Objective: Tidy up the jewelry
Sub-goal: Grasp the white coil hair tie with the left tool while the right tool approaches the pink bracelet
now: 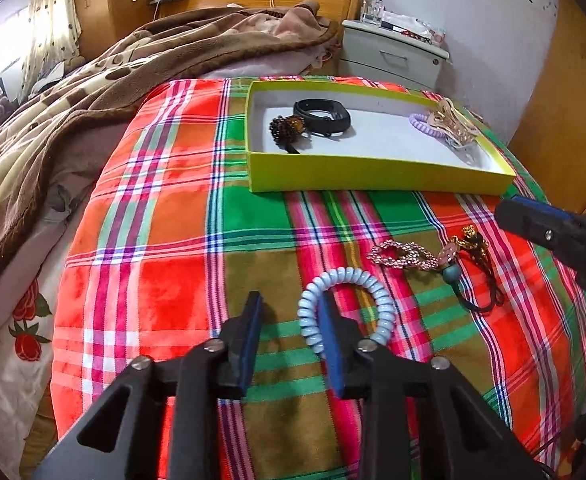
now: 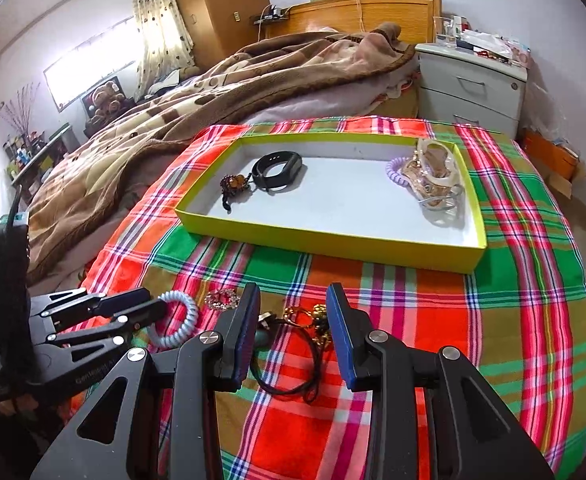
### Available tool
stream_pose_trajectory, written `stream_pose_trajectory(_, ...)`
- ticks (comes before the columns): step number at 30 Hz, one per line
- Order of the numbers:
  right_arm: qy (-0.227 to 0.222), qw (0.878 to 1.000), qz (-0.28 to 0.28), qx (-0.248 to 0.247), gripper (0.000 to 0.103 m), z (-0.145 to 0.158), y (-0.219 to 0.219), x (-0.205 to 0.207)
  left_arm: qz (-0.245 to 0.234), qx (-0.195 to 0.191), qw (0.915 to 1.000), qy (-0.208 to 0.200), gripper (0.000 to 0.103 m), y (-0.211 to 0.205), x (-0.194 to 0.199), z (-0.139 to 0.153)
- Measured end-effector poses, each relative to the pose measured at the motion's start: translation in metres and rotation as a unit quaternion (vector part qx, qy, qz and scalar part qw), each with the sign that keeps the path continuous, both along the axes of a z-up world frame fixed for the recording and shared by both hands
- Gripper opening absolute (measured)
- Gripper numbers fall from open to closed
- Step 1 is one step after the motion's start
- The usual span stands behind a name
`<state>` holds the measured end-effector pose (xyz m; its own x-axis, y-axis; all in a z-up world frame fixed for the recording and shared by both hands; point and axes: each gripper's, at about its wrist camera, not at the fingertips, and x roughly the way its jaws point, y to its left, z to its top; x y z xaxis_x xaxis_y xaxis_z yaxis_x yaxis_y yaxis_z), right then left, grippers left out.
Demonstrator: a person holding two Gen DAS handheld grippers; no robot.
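A yellow-green box [image 1: 373,178] [image 2: 333,246] lies on the plaid cloth. It holds a black band [image 1: 323,114] [image 2: 279,168], a brown beaded piece [image 1: 287,128] [image 2: 235,184], a purple coil tie [image 1: 423,122] [image 2: 397,170] and clear hair clips [image 1: 455,126] [image 2: 433,176]. My left gripper [image 1: 291,306] [image 2: 153,304] is open, its right finger inside a light blue coil tie [image 1: 347,308] [image 2: 175,320]. My right gripper [image 2: 293,300] [image 1: 505,212] is open over a gold charm on a black cord [image 2: 313,320] [image 1: 471,242]. A pink rhinestone piece [image 1: 403,256] [image 2: 223,299] lies between them.
A brown blanket [image 1: 93,92] [image 2: 173,112] covers the bed to the left. A white nightstand [image 1: 393,54] [image 2: 471,84] stands behind the box. A wooden cabinet [image 1: 565,120] is at the right.
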<state>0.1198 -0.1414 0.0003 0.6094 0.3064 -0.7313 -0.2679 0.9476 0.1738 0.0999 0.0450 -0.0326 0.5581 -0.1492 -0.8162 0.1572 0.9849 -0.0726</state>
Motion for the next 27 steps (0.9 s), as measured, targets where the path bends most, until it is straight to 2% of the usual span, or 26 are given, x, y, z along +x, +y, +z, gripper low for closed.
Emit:
stream_pose_trajectory(6,0.000,1.000,0.014,-0.009,0.035,-0.001,0.010,0.001,0.009,-0.018,0.9998,0.005,0.011,0.012,0.002,0.000)
stream_pose_trajectory(10,0.006,1.000,0.024,-0.016,0.035,-0.003,0.017,0.004,0.014,-0.029,0.9995,0.006,0.011,0.020,0.001,-0.001)
stream_pose_trajectory(17,0.010,0.993,0.110,-0.033,0.035,-0.010,0.046,0.005,0.037,-0.030,0.9989,0.004,0.011,0.037,-0.003,-0.001)
stream_pose_trajectory(19,0.015,0.990,0.135,-0.040,0.042,-0.014,0.053,0.008,0.041,-0.030,0.9987,0.003,0.011,0.041,-0.004,-0.001)
stream_pose_trajectory(27,0.040,0.977,0.184,-0.105,0.043,-0.033,0.070,0.023,0.049,-0.034,0.9982,0.005,0.011,0.048,-0.006,-0.002)
